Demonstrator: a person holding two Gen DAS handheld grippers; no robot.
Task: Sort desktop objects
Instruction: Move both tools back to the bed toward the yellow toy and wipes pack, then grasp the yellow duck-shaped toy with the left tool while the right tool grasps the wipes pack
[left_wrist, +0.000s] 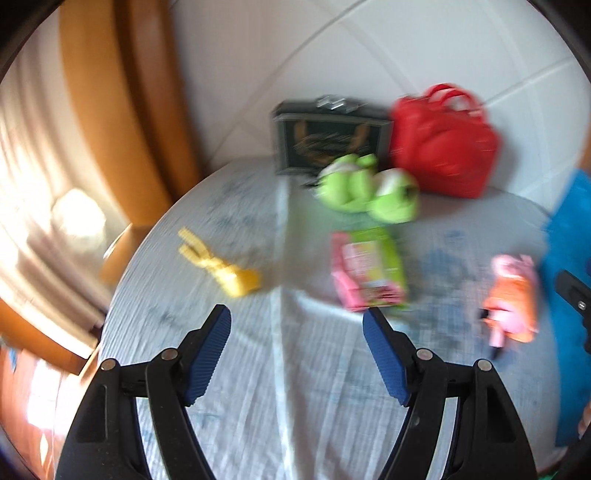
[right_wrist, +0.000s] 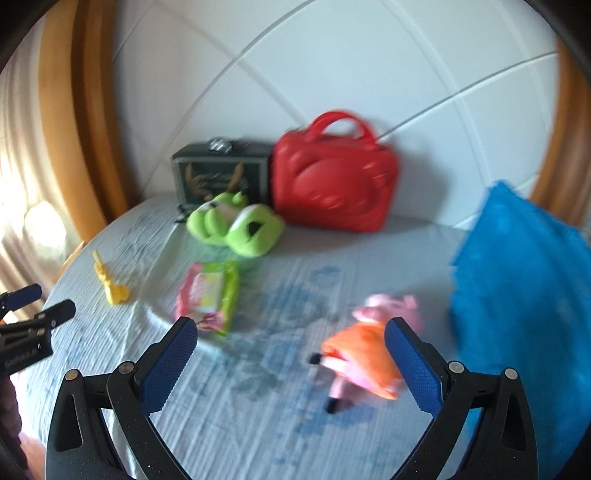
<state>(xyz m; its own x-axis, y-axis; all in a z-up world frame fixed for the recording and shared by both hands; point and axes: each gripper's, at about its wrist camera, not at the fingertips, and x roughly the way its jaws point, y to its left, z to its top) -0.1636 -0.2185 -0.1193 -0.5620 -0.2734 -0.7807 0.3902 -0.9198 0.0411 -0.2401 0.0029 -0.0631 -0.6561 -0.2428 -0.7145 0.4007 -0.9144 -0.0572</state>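
Both views are blurred by motion. My left gripper (left_wrist: 297, 321) hangs open over the pale printed cloth (left_wrist: 295, 387) with nothing between its blue pads. Ahead of it lie a yellow clip (left_wrist: 218, 262) on the left and a pink-and-green packet (left_wrist: 369, 273) on the right. My right gripper (right_wrist: 291, 325) is open too. A pink plush doll in an orange dress (right_wrist: 365, 350) lies on the cloth beside its right finger (right_wrist: 417, 369), not gripped. The packet (right_wrist: 208, 295) lies just past its left finger. Green plush slippers (right_wrist: 236, 225) sit further back.
A dark box (right_wrist: 221, 173) and a red handbag (right_wrist: 332, 181) stand against the white padded back panel. A blue fluffy cushion (right_wrist: 524, 314) fills the right side. A wooden frame (left_wrist: 110, 110) and a bright curtain lie on the left. The left gripper (right_wrist: 26, 321) shows at the right wrist view's edge.
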